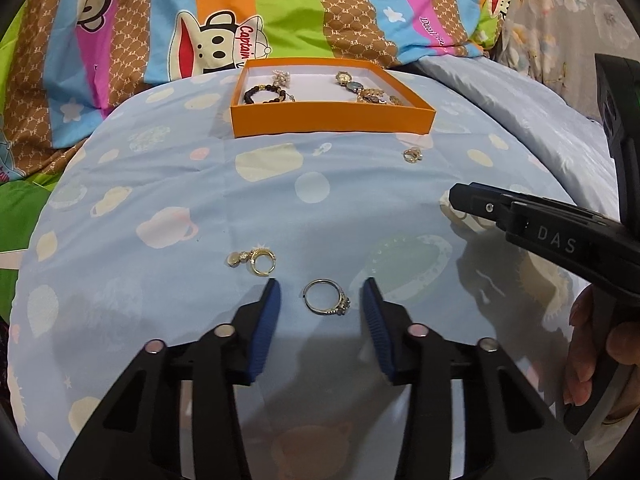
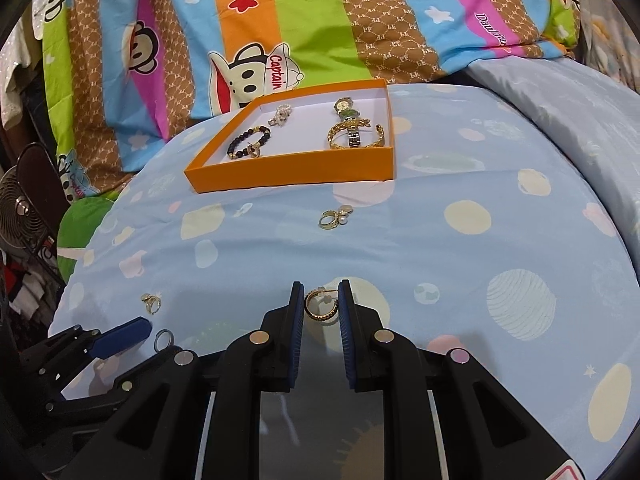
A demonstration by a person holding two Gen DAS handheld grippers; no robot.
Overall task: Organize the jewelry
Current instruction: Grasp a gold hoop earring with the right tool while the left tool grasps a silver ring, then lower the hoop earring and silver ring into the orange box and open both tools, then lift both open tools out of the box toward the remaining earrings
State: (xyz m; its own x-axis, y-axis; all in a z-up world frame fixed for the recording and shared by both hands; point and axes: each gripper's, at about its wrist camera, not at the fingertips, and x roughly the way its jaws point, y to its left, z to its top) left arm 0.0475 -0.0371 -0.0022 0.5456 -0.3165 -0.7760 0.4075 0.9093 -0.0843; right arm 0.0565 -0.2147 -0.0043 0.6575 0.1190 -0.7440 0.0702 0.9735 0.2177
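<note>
Left tongs [image 1: 322, 292] wide apart around ring [image 1: 326, 302]; right tongs [image 2: 321, 294] clamped on hoop earring [image 2: 321, 307].

The bedsheet [image 1: 200, 200] is smooth, matt printed cloth. The orange box [image 1: 332, 120] looks like matt cardboard with a white lining. The ring [image 1: 326, 303] at lower centre is shiny silver metal; the hoop earring [image 2: 321, 306] is glossy, twisted gold metal between ribbed blue pads [image 2: 347, 320].

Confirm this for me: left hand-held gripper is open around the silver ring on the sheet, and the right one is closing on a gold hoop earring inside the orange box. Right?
Not quite. The gold hoop earring lies on the blue sheet, well short of the orange box, as the right wrist view shows. The rest holds: the left hand-held gripper is open around the silver ring, and the right hand-held gripper brackets the hoop.
</note>
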